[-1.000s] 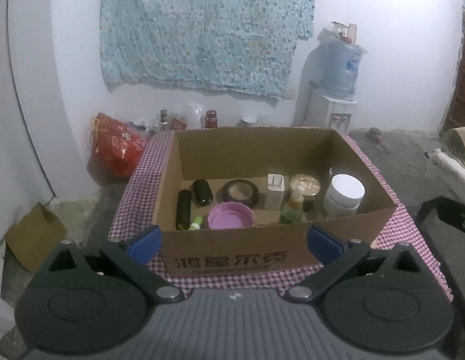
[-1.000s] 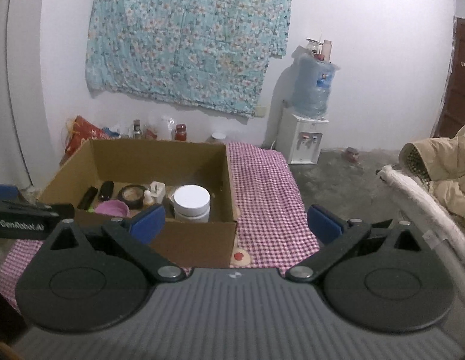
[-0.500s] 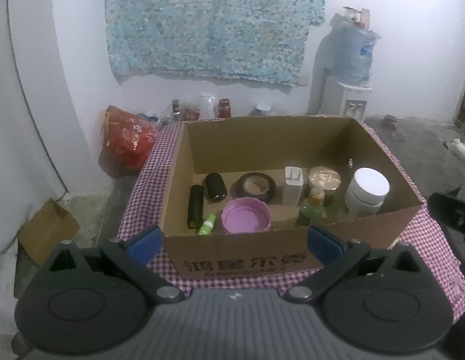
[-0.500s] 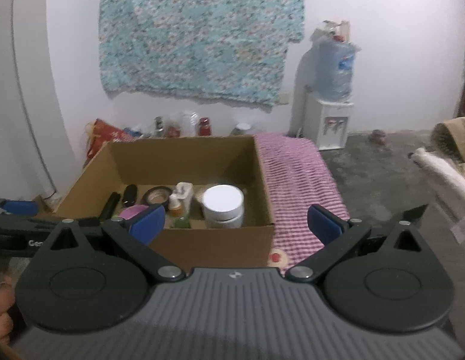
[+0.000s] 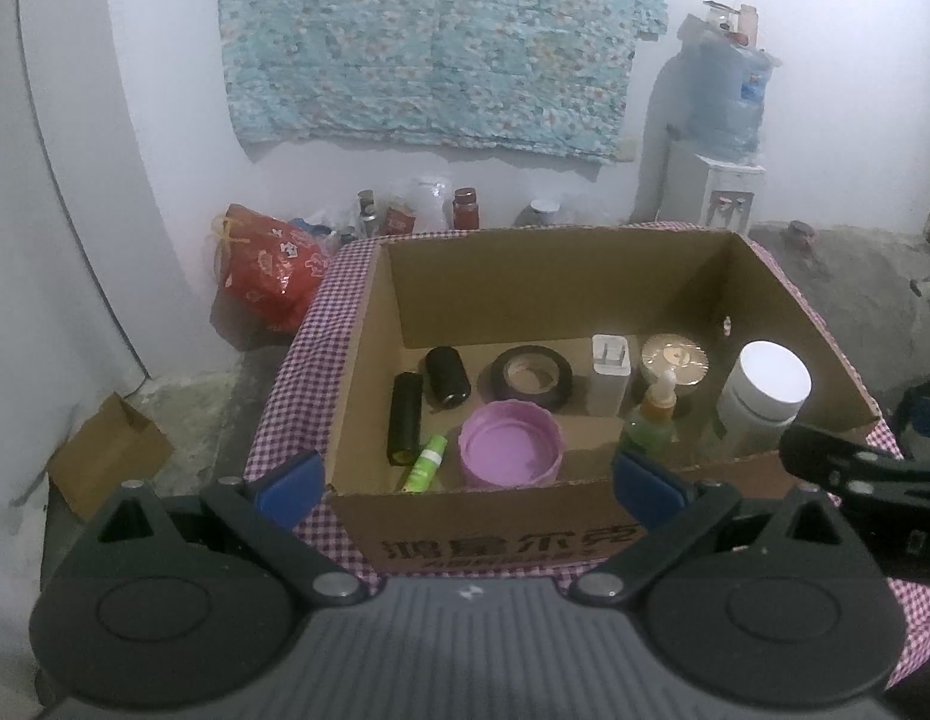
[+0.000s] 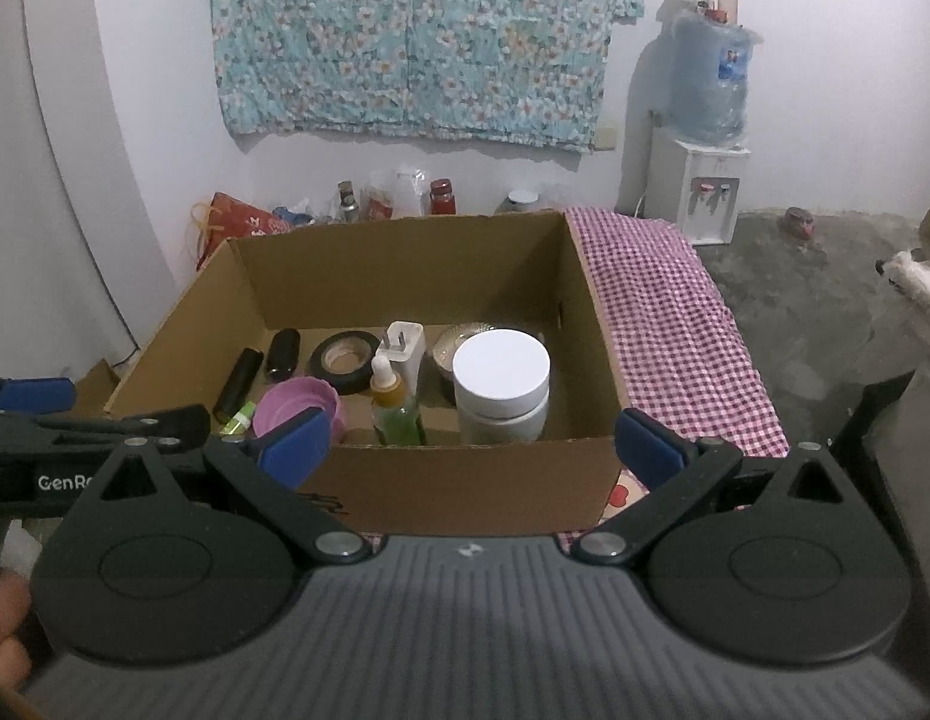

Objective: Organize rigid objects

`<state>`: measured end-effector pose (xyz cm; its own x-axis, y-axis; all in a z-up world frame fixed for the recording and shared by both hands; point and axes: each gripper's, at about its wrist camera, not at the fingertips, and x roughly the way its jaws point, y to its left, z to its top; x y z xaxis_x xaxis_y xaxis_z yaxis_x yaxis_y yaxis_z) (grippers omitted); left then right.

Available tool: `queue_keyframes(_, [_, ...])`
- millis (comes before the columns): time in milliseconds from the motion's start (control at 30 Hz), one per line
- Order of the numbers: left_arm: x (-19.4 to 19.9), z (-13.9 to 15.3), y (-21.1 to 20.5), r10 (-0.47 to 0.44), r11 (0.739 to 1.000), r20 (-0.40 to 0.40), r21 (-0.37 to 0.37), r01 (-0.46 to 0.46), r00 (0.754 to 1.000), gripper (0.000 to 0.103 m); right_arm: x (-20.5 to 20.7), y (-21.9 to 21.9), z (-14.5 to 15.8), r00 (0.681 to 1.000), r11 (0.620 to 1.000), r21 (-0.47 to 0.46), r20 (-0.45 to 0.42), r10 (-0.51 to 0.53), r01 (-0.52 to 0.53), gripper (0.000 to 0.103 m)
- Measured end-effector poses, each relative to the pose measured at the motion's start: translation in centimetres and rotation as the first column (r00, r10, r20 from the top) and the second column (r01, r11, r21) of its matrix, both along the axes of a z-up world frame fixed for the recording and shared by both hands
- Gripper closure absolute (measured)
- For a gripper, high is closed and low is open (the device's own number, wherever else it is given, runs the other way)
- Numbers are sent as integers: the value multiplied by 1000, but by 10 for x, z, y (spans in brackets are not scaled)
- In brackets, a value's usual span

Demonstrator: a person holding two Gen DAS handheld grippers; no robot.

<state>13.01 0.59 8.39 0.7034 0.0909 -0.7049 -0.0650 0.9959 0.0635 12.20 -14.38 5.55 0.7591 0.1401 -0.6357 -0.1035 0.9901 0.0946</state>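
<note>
A cardboard box point(image 5: 525, 276) point(image 6: 405, 252) stands on a purple checked cloth point(image 5: 321, 324) point(image 6: 663, 312). Inside lie a white jar point(image 5: 765, 390) point(image 6: 502, 384), a purple lid point(image 5: 510, 441) point(image 6: 297, 402), a tape roll point(image 5: 531, 375) point(image 6: 345, 357), a white charger point(image 5: 611, 369) point(image 6: 403, 348), a green dropper bottle point(image 5: 654, 420) point(image 6: 393, 408), two black cylinders point(image 5: 447, 375) point(image 5: 405, 417), a green tube point(image 5: 426, 462) and a gold lid point(image 5: 674, 357). My left gripper point(image 5: 468, 483) and right gripper point(image 6: 471, 447) are open and empty, in front of the box's near wall.
A water dispenser point(image 5: 720, 138) point(image 6: 702, 144) stands at the back right. A red bag point(image 5: 267, 267) and jars point(image 5: 465, 207) sit by the wall. A small cardboard box point(image 5: 105, 456) lies on the floor at left. A floral cloth point(image 5: 441, 36) hangs on the wall.
Both grippers have moved closer to the box and higher, so more of its inside shows. The right gripper has swung left towards the box. Both stay open.
</note>
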Motion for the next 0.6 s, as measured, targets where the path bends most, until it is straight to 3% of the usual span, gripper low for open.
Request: queue_keyframes(600, [2, 2, -2, -8, 1000, -7, -13, 8, 1000, 0, 3, -7, -6, 1000, 1000, 12, -19, -23, 24, 2])
